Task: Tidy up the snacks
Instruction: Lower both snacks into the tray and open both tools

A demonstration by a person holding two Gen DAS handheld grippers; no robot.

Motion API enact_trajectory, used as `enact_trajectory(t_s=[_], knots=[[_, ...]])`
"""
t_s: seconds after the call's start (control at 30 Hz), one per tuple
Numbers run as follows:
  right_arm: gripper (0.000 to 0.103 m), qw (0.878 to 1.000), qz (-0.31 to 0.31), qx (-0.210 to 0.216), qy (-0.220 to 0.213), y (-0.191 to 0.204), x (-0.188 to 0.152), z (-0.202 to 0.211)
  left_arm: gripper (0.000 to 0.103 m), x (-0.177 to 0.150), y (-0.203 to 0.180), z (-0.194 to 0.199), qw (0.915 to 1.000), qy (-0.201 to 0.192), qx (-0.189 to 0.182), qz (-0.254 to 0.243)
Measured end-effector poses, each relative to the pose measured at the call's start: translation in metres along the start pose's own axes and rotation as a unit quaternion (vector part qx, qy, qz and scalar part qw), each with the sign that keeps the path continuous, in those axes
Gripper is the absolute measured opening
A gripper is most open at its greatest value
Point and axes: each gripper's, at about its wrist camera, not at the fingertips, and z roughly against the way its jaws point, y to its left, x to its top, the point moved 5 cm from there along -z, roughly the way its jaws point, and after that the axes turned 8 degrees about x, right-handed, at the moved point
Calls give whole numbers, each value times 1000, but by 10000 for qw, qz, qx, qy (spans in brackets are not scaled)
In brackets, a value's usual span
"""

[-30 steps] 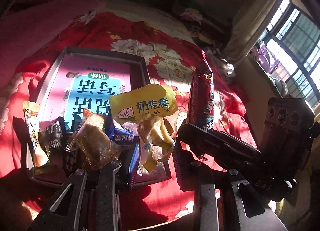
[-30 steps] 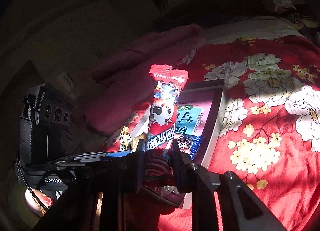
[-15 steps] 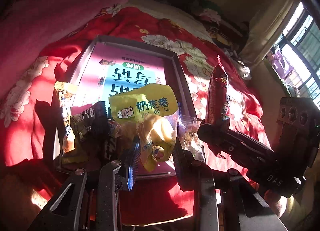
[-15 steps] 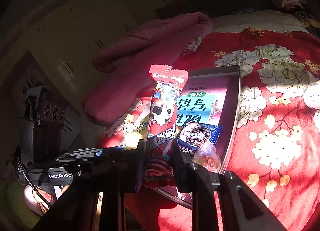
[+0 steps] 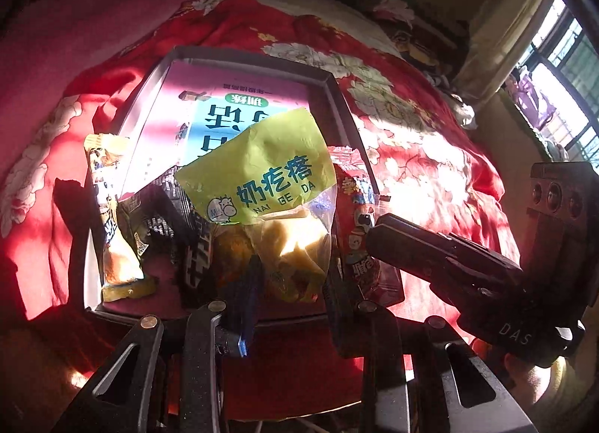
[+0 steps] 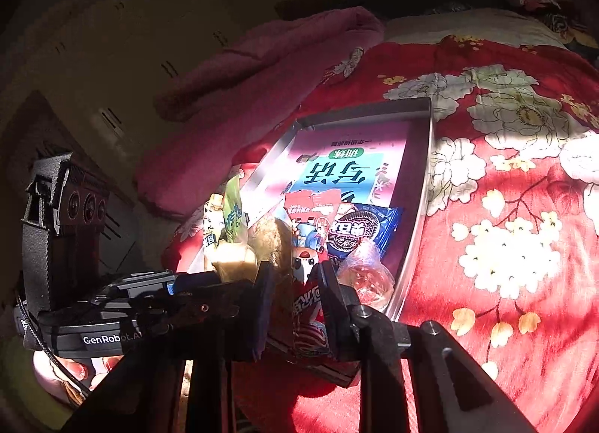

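Yellow-green milk-curd bag [image 5: 262, 185]: I am holding it in the left gripper [image 5: 292, 283], fingers pinching its clear lower part, now lower and nearer over the tray [image 5: 239, 58] than a second ago. Red panda-print packet [image 6: 310, 283]: I am clamping it in the right gripper [image 6: 295, 305]; it is now tipping down among the tray's snacks instead of standing tall. Tray is resting on the floral bedspread [image 6: 505, 208]. Judgement: both items are nearing release.
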Motion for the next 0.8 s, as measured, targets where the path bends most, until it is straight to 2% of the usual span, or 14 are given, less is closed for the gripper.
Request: enact_trajectory(t_s=[0.53,0.8], knots=[[25,9930,928,-625,369,21,-23,-1,32,-8,-5,-11,9996,275,-58,-40],[26,9922,937,-711,403,18,-24,-2,32,-9,-5,-11,9996,290,-10,-68]])
